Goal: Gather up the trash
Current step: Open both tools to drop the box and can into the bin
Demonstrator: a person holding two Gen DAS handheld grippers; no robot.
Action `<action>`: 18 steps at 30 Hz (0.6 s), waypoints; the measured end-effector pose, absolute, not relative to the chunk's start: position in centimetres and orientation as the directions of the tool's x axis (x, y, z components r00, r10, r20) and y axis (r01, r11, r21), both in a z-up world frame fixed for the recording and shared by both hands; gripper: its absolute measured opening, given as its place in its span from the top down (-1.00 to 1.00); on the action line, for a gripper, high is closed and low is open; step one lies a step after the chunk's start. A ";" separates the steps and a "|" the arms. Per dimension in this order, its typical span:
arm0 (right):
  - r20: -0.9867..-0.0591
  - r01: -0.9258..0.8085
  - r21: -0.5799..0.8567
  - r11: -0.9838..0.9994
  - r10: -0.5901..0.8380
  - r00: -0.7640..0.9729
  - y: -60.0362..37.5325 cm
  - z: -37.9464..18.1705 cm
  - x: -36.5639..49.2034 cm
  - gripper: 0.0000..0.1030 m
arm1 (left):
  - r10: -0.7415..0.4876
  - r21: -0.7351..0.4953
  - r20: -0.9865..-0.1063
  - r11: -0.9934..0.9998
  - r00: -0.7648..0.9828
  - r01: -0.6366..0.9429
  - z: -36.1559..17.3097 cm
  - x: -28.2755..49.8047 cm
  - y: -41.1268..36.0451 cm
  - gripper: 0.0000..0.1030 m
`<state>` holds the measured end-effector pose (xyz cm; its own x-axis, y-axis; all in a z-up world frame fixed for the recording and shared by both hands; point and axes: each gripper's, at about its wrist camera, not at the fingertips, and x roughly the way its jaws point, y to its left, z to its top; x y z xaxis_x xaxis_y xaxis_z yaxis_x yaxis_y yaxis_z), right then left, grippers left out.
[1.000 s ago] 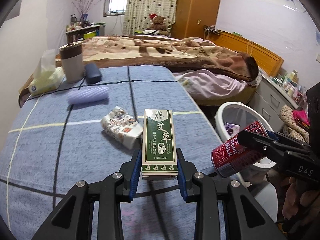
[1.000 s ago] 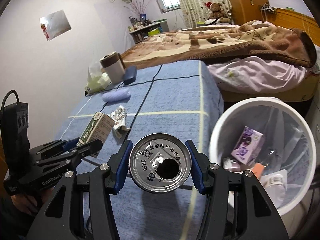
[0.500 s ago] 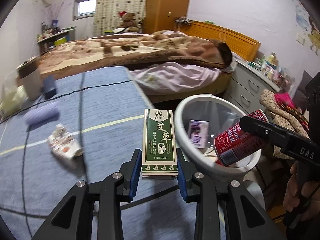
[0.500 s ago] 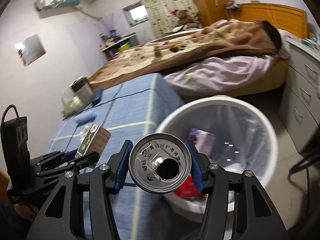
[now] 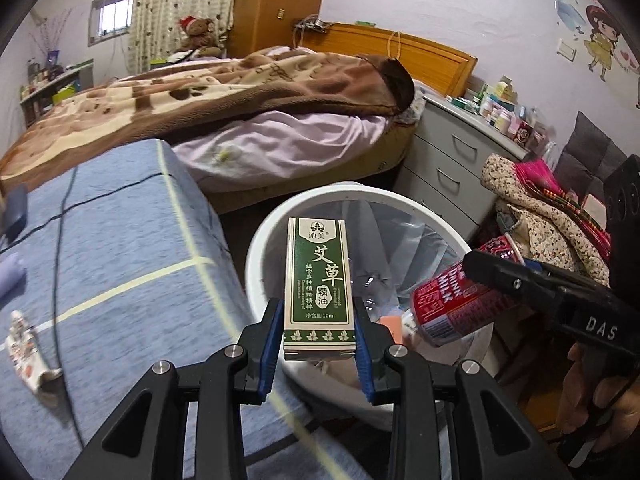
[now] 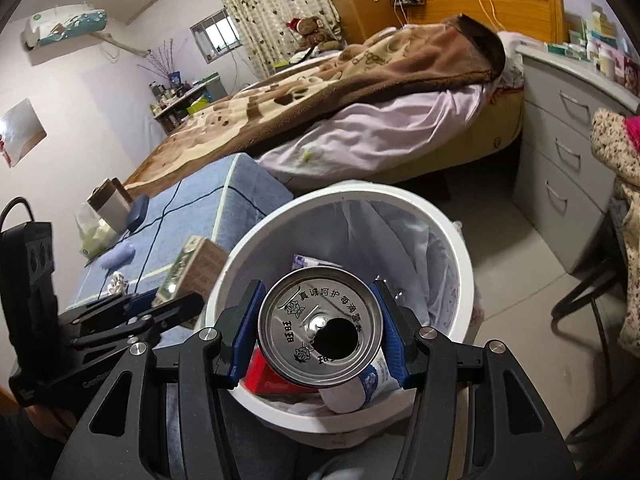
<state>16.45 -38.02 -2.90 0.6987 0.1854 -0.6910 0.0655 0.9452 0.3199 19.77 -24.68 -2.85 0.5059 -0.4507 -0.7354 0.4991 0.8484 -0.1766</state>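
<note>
Here my left gripper (image 5: 319, 336) clamps the green box (image 5: 319, 288) upright over the white bin's (image 5: 256, 256) near rim, while my right gripper (image 6: 318, 336) squeezes the red can (image 6: 318, 330) above the bin's opening.

We see even, soft daylight from the window (image 5: 110, 16); edges bend strongly (fisheye), with dark vignetted corners.

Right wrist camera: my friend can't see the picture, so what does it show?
The right gripper squeezes an opened red milk can right over a white trash bin that already has rubbish inside. On the left, the left gripper holds a small green box near the bin's rim, beside a blue table and a bed.
</note>
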 end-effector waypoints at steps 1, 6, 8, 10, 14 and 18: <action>-0.689 0.067 0.320 0.945 0.184 0.701 -38.3 -2.9 16.4 -0.07 | -0.459 -0.186 -0.738 0.843 0.495 0.505 -3.1 20.0 -25.0 0.35; -0.679 0.091 0.278 0.956 0.129 0.722 -38.6 -2.2 16.3 -0.10 | -0.487 -0.216 -0.725 0.832 0.487 0.511 -3.3 20.5 -25.1 0.19; -0.664 0.090 0.284 0.955 0.128 0.737 -38.8 -1.8 16.2 -0.21 | -0.493 -0.226 -0.716 0.833 0.494 0.505 -3.0 20.5 -24.6 0.09; -0.656 0.093 0.276 0.957 0.117 0.746 -38.8 -1.4 16.2 -0.24 | -0.496 -0.235 -0.708 0.836 0.502 0.495 -2.7 20.6 -24.0 0.08; -0.647 0.079 0.267 0.960 0.118 0.753 -38.4 -0.8 15.9 -0.24 | -0.483 -0.236 -0.705 0.851 0.519 0.470 -2.2 20.5 -22.7 0.08; -0.643 0.036 0.261 0.965 0.146 0.752 -37.1 -0.5 16.0 -0.24 | -0.461 -0.239 -0.711 0.869 0.531 0.434 -1.9 20.2 -21.0 0.08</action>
